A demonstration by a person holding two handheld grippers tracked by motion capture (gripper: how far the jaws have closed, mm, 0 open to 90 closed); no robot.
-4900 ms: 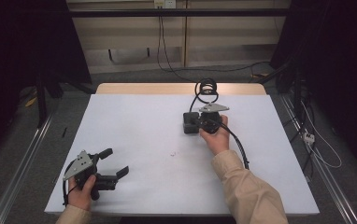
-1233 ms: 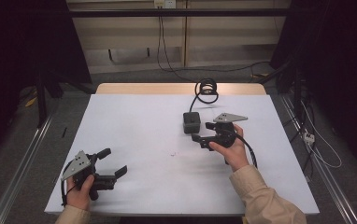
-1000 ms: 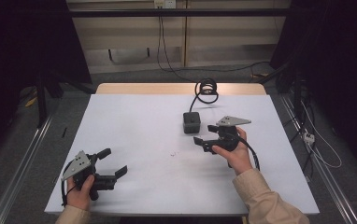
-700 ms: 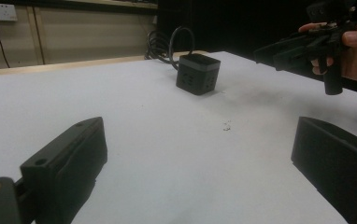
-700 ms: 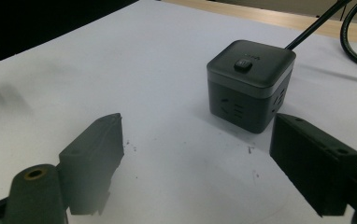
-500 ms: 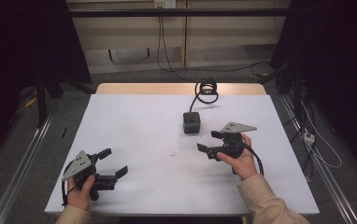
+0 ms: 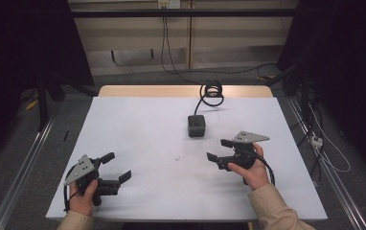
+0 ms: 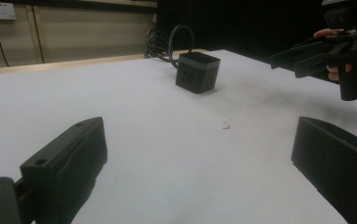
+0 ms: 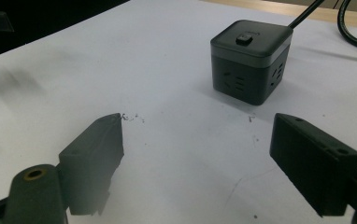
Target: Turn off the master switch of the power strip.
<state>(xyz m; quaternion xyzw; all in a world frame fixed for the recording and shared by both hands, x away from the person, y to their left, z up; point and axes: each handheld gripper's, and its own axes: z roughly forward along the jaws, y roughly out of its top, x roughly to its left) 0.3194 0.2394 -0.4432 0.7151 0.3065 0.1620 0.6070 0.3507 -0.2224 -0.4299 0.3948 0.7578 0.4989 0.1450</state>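
the cube [image 7: 196, 125], a black socket block with a button on top, sits on the white bench [image 7: 138, 124] toward the far middle, upright, its cord running back to a coil [image 7: 213, 91] just behind it at the far edge. the right tool [image 7: 218, 151] is on the near right of the cube, apart from it, jaws spread wide with nothing between them; in the right gripper view the cube [image 9: 250, 59] lies ahead and a little right of the gap. the left tool [image 7: 116, 167] is well away on the near left of the cube, also open and empty, low over the bench.

judging from this, the right tool looks clear of the cube and the step is a retreat or a fresh approach. if going back in, line the gap up with two opposite flat sides of the cube, come in low and level, and close below the top rim so the button isn't pressed. keep off the cord side, since a tug on the coil could skew the cube.
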